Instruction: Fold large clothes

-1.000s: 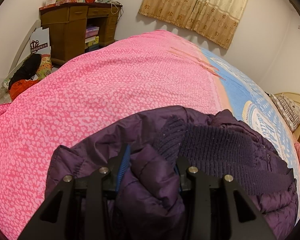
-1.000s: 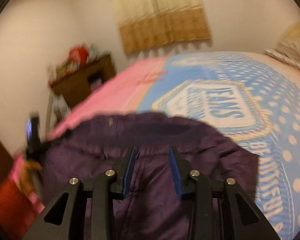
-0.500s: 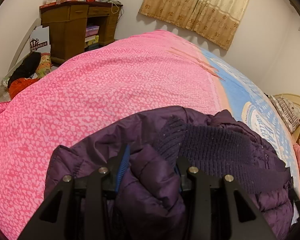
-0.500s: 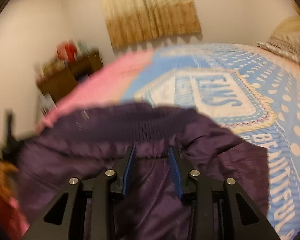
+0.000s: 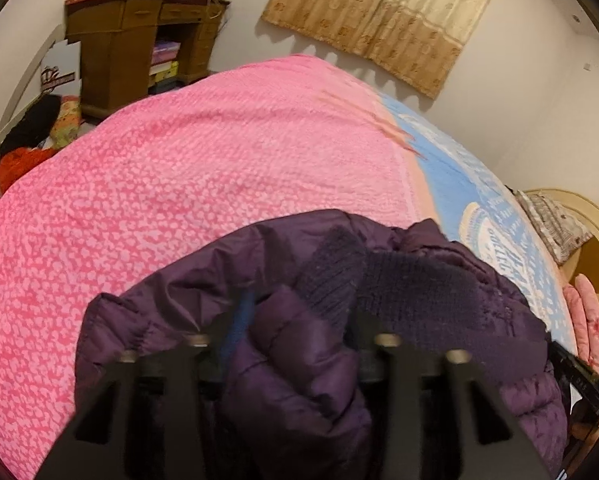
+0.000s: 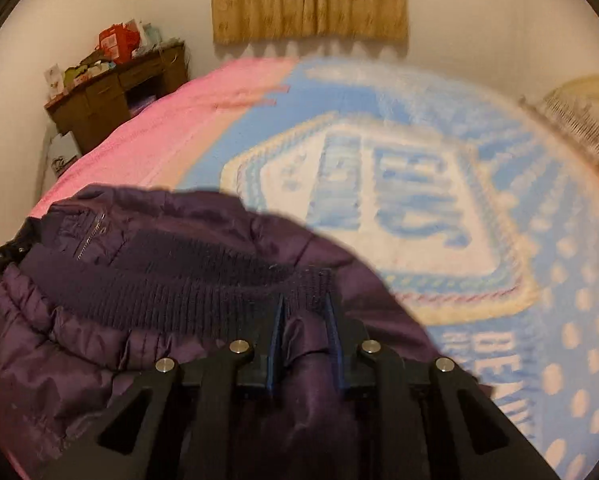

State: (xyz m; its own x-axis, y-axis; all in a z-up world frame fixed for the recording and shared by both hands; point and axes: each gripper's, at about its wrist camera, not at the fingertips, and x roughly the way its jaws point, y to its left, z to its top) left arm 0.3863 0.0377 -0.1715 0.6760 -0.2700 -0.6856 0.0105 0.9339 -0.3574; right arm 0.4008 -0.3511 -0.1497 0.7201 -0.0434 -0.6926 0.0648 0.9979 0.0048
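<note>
A dark purple puffer jacket [image 5: 439, 292] with a ribbed knit band lies bunched at the near edge of the bed. My left gripper [image 5: 295, 320] is shut on a thick fold of the jacket, which fills the gap between the fingers. In the right wrist view the jacket [image 6: 139, 280] spreads to the left, its knit band across the middle. My right gripper [image 6: 303, 316] is shut on a fold of jacket fabric just below the knit band. The right gripper's black body [image 5: 579, 376] shows at the left view's right edge.
The bed carries a pink spotted blanket [image 5: 199, 168] on the left and a blue printed blanket [image 6: 439, 200] on the right. A wooden desk [image 5: 135, 40] with clutter stands at the far wall. Clothes [image 5: 27, 140] lie on the floor. A pillow [image 5: 551, 224] and headboard are at right.
My right gripper has closed from open onto the jacket fabric and swung rightward over the jacket. The left gripper keeps its hold and has shifted only slightly.
</note>
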